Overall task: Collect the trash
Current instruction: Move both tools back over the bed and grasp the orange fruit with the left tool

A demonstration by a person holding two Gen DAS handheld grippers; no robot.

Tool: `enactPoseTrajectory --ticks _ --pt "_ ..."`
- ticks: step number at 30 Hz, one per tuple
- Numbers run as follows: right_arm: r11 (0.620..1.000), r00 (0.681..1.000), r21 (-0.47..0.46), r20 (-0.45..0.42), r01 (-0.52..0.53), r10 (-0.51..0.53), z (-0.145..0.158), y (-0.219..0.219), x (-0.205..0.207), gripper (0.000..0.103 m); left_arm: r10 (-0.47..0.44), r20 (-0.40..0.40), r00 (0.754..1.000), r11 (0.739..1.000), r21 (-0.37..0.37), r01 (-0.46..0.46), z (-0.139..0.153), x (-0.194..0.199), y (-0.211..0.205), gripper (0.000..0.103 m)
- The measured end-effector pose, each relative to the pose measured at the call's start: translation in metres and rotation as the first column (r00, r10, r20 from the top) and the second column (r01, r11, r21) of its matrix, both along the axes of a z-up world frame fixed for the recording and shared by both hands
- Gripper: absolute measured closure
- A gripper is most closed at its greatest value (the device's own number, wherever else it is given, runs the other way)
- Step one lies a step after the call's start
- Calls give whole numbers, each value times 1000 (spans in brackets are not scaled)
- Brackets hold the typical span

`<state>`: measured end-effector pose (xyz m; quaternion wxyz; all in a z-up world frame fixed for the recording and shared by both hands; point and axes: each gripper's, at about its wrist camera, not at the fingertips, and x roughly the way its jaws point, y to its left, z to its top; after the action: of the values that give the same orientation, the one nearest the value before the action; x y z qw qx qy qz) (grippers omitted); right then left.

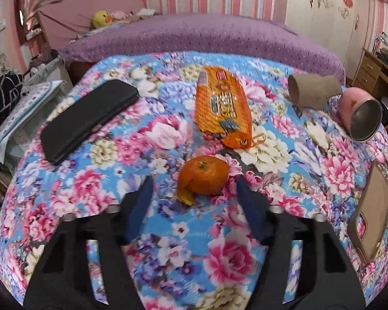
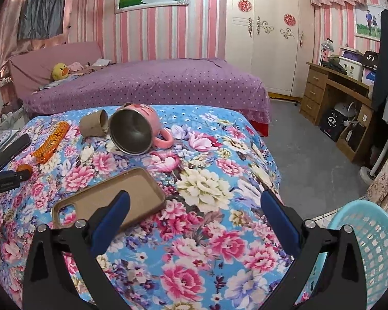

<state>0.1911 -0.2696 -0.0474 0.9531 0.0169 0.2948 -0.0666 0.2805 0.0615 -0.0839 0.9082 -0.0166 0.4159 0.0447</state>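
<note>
An orange peel [image 1: 203,178] lies on the floral cloth just ahead of my open left gripper [image 1: 194,183], between its blue fingertips but not touched. Beyond it lie an orange snack wrapper [image 1: 222,107] and a cardboard tube [image 1: 313,90]. In the right wrist view the peel [image 2: 23,168], wrapper [image 2: 51,140] and tube [image 2: 94,126] sit at the far left. My right gripper [image 2: 194,206] is open and empty above the cloth, its left finger over a brown phone case [image 2: 111,199].
A pink steel-lined mug [image 2: 139,131] lies on its side. A black phone [image 1: 88,118] lies at the left. A light-blue plastic basket [image 2: 370,248] stands by the table's right edge. A purple bed [image 2: 155,82] stands behind, a wooden desk [image 2: 338,98] right.
</note>
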Motion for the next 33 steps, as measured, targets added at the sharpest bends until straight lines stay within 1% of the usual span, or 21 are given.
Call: enactPoseTrajectory --ticks 1,2,3,6,8,11,14,17,20,24,25,28,29,32,33 --pt "1000 1000 2 -2 -2 2 -1 0 1 5 -4 -6 1000 1000 -13 4 -1 1 1 57" --pt "1000 1000 2 -5 -4 4 -1 1 2 4 -7 -3 1000 1000 -21 6 -1 2 2 59" --pt "1000 1000 2 -8 -7 7 -3 3 3 4 -13 5 1000 999 -34 13 0 1 2 65" --pt "1000 1000 -14 -19 -24 24 -5 11 6 4 -31 24 999 998 -50 33 3 -2 3 74" --pt "999 999 -29 -19 -37 37 -5 18 6 5 -41 40 998 998 -47 43 7 -6 2 75" --pt "996 998 -47 -11 -70 70 -3 33 5 5 -48 71 996 999 -19 50 15 -13 2 75" --pt "993 995 -65 -10 -97 97 -1 48 6 5 -45 107 993 999 -22 47 25 -19 11 76" --pt "989 991 -72 -6 -132 132 2 65 11 5 -9 130 992 1000 -29 13 35 -23 30 76" --pt "983 988 -101 -8 -156 156 6 86 22 5 29 146 989 999 -29 -25 40 -23 49 76" --pt "972 978 -122 25 -201 205 23 120 45 5 76 171 982 997 -11 -75 45 -23 69 76" --pt "969 976 -125 31 -212 217 27 127 51 5 89 178 980 996 -18 -87 48 -23 75 76" --pt "958 970 -173 43 -227 237 38 152 75 5 116 197 974 993 -56 -106 57 -23 88 76" --pt "955 968 -181 45 -236 248 42 160 86 5 126 214 969 992 -59 -116 63 -23 92 76" --pt "952 964 -168 32 -256 265 45 173 111 5 141 248 958 990 -42 -135 74 -23 96 76" --pt "950 963 -170 22 -261 268 44 177 119 5 148 256 955 989 -48 -140 76 -23 99 76"
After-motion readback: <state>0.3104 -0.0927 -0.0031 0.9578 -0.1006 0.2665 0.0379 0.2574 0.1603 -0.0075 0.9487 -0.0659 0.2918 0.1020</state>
